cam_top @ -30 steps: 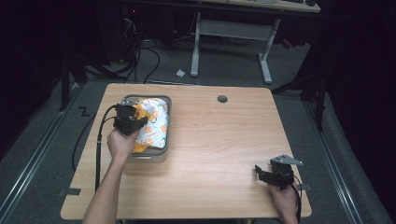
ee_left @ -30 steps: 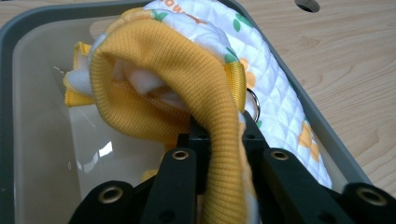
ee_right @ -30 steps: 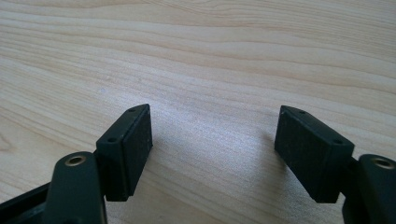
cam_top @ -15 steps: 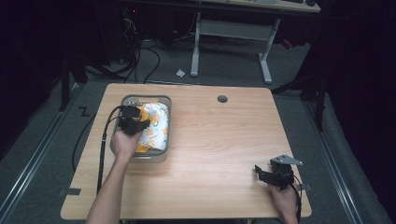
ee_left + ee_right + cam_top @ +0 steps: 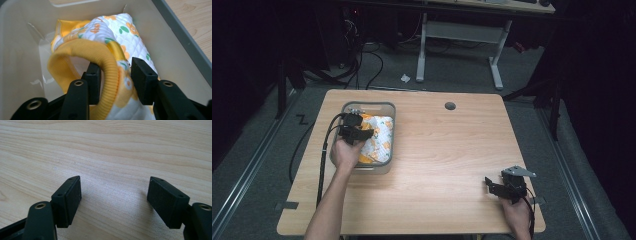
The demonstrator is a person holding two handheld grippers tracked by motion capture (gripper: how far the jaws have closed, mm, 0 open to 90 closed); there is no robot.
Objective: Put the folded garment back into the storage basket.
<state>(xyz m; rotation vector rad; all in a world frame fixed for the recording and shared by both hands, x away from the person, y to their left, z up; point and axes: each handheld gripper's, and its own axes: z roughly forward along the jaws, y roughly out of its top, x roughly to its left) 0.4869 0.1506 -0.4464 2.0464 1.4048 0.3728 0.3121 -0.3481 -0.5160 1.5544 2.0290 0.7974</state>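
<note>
Nearest, at the table's 5 o'clock corner: right gripper low over bare wood, jaws spread wide, nothing between them; holding hand partly cut off by the bottom edge. Farther, at about 10 o'clock: left gripper dipped into a grey bin, jaws set either side of the yellow ribbed cuff of a quilted flower-print garment, not yet pressed tight. Garment lay inside the bin, its lower part hidden behind the jaws and hand; overall shape hard to make out. Beyond the table, dark floor, cables and desk legs barely discernible.
</note>
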